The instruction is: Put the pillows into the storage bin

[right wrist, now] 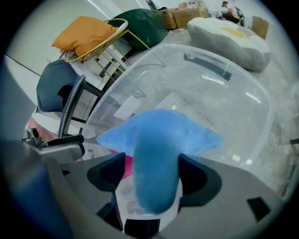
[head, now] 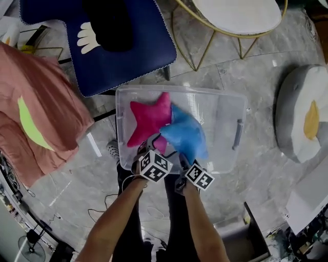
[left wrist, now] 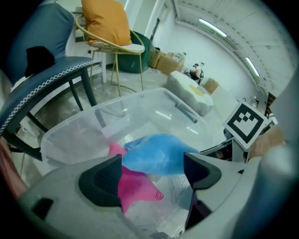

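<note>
A clear plastic storage bin [head: 221, 122] stands on the grey floor. Inside it lie a pink star pillow [head: 148, 118] and a blue star pillow [head: 185, 134], which partly overlaps the pink one. At the bin's near rim my right gripper [head: 180, 161] straddles one arm of the blue pillow [right wrist: 159, 135]. A thin gap shows beside its left pad, so its jaws [right wrist: 152, 175] stand open around that arm. Just left of it, my left gripper [head: 149, 146] hangs open over the bin [left wrist: 93, 126]. Between its jaws [left wrist: 154, 175] the pink pillow [left wrist: 135, 184] and the blue pillow [left wrist: 159, 154] show below.
A navy chair cushion [head: 118, 46] lies beyond the bin at the far left. A gold-framed chair [head: 236, 15] stands at the far right. To the right lies an egg-shaped cushion [head: 305, 115], to the left a salmon pillow [head: 36, 112]. The person's legs stand at the bin's near side.
</note>
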`<state>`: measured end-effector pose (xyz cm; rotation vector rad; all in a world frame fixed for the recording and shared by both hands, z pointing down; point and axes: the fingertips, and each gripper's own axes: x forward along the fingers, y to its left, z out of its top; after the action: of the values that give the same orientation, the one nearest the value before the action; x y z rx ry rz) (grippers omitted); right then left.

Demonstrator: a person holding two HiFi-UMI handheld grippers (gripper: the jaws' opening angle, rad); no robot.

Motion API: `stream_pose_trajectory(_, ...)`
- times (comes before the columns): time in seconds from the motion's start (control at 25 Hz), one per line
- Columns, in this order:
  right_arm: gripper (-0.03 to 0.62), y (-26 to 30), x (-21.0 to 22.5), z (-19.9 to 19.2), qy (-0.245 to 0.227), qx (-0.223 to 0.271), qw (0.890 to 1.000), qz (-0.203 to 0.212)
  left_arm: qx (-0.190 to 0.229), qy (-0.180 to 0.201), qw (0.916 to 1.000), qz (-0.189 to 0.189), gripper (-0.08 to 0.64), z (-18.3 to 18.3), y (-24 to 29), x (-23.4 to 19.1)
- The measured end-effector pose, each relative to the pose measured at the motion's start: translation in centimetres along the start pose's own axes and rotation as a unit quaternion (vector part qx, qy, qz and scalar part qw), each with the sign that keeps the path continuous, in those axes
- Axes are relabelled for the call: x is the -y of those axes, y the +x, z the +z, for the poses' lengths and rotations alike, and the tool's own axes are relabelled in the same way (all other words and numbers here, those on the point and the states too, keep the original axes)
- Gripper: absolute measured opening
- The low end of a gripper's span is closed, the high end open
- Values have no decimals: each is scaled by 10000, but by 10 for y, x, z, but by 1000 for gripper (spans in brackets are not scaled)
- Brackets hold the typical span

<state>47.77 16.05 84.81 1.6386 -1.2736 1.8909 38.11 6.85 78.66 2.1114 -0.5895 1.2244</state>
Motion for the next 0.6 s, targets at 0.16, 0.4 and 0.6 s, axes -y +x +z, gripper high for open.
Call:
stream_pose_trajectory(0.16,353,-18,-21,-3,-268,133,9995,-135,201,-248,9995,43,403,-14,-37,-17)
stream_pose_trajectory(0.4,353,-42,-62,-26,-697,235,9967,-341,749,-824,9937,138,403,-50,-123,-46)
stream_pose_trajectory(0.6,353,-51,-136,-63,-1373,83,9904,-127,943,-1466,9837,433,403,-113,-190,-88)
